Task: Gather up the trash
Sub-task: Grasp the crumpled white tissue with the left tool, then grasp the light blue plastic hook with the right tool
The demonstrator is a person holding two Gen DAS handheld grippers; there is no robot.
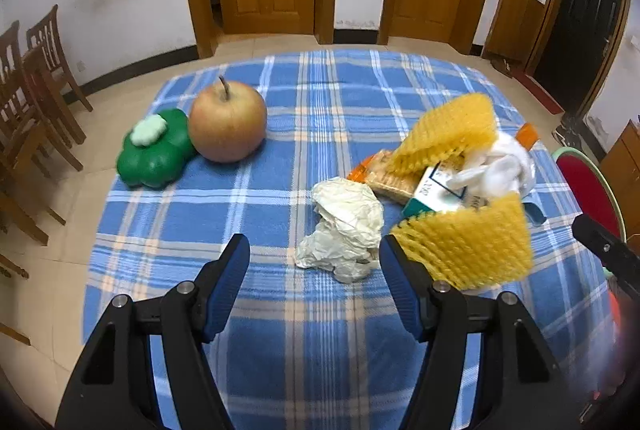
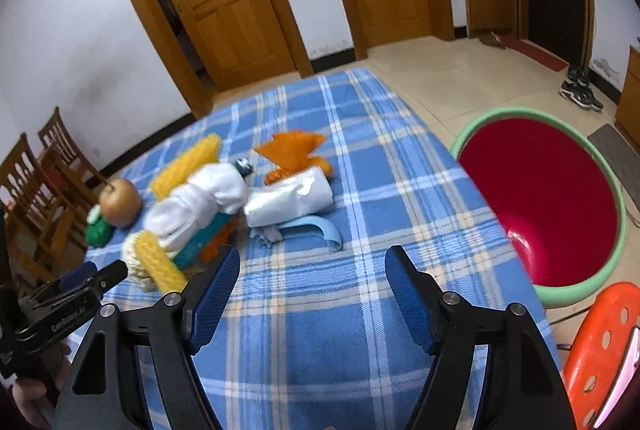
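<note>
Left gripper [image 1: 314, 250] jaws apart, nothing pinched; crumpled paper wad [image 1: 343, 230] lies just ahead between the blue pads on the desk [image 1: 320, 102]. Right gripper [image 2: 312, 262] jaws also apart, empty, over bare plaid cloth.

Landmark: the wad. It is cream, creased, irregular, with its long axis running away from the left wrist camera. Just right of it sits the trash heap: two yellow foam nets [image 1: 466, 250], ribbed mesh, curled, one near the camera and one behind; a teal-and-white carton [image 1: 434, 192] lying flat between them; a flat orange snack wrapper [image 1: 384, 174] touching the wad's far side; a white crumpled plastic bag [image 1: 496, 166] on top of the carton. Well left of the wad are an apple [image 1: 227, 122], stem up, and, touching it, a glossy green clover-shaped toy [image 1: 154, 150].

Right wrist view also shows a white rolled packet [image 2: 290, 200], orange crinkled wrapper [image 2: 294, 150] and pale blue strip [image 2: 320, 228] on the far side of the heap from the wad.

Bin [image 2: 618, 214], green rim and red inside, stands on the floor beside the desk, nothing visible in it.
</note>
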